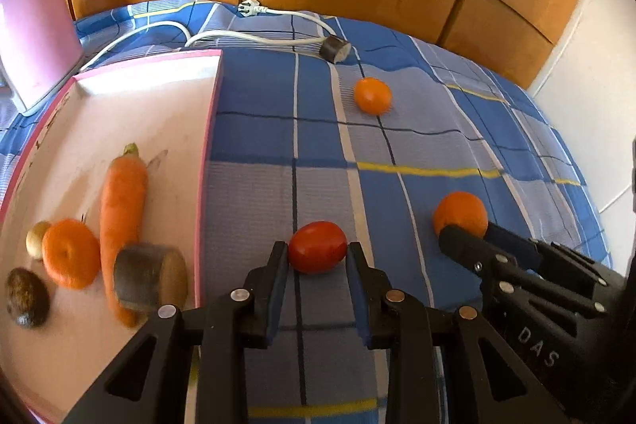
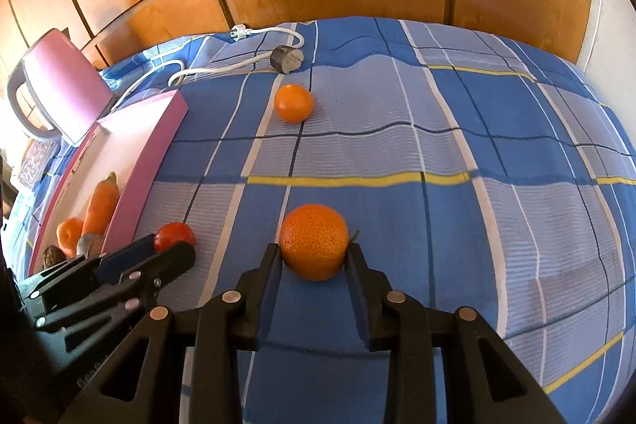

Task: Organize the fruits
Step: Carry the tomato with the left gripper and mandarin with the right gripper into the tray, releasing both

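**Both grippers hold a fruit beside the tray**

At the left, the pink tray [image 1: 208,161] contains a carrot [image 1: 121,201], a mandarin [image 1: 70,253] and a cut dark piece [image 1: 149,279]. Just right of the tray wall, the left gripper [image 1: 317,252] is closed on a red tomato [image 1: 317,252]. Further right, the right gripper [image 2: 314,250] is clamped on an orange [image 2: 314,242]. Another orange [image 2: 293,103] lies apart on the blue checked cloth [image 2: 477,225].

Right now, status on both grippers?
Left gripper shut on tomato. Right gripper shut on orange. Pink tray alongside, nothing blocking.
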`<state>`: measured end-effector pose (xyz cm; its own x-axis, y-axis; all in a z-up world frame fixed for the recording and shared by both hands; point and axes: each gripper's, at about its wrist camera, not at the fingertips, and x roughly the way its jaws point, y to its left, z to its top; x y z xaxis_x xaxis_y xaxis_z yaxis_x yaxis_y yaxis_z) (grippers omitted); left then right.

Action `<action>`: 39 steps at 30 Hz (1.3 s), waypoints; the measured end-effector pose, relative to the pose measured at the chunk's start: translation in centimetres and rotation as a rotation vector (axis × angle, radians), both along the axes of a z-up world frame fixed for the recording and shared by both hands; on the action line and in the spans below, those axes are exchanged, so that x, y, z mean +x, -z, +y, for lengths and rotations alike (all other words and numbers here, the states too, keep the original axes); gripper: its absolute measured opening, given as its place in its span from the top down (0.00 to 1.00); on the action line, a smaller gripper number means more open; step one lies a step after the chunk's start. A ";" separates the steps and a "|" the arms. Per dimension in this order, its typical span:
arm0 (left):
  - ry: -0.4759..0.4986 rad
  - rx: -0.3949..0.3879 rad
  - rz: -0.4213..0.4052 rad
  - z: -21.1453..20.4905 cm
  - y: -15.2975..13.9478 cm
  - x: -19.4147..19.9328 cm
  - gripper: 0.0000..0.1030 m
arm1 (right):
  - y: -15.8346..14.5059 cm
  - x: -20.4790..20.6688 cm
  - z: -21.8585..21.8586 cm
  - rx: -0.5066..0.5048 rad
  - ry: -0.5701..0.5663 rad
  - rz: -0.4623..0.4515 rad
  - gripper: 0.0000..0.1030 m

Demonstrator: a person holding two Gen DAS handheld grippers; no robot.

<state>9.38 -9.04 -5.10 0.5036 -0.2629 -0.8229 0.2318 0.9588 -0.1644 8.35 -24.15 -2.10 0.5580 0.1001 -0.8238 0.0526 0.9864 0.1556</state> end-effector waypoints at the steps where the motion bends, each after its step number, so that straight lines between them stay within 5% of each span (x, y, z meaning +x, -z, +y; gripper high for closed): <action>1: 0.001 0.000 -0.002 0.0 0.0 -0.3 0.71 | 0.0 -0.2 0.0 0.001 0.001 0.000 0.68; 39: -0.088 -0.093 -0.093 6.1 -4.1 -5.0 0.71 | -2.8 -3.5 3.6 0.011 -0.068 -0.067 0.68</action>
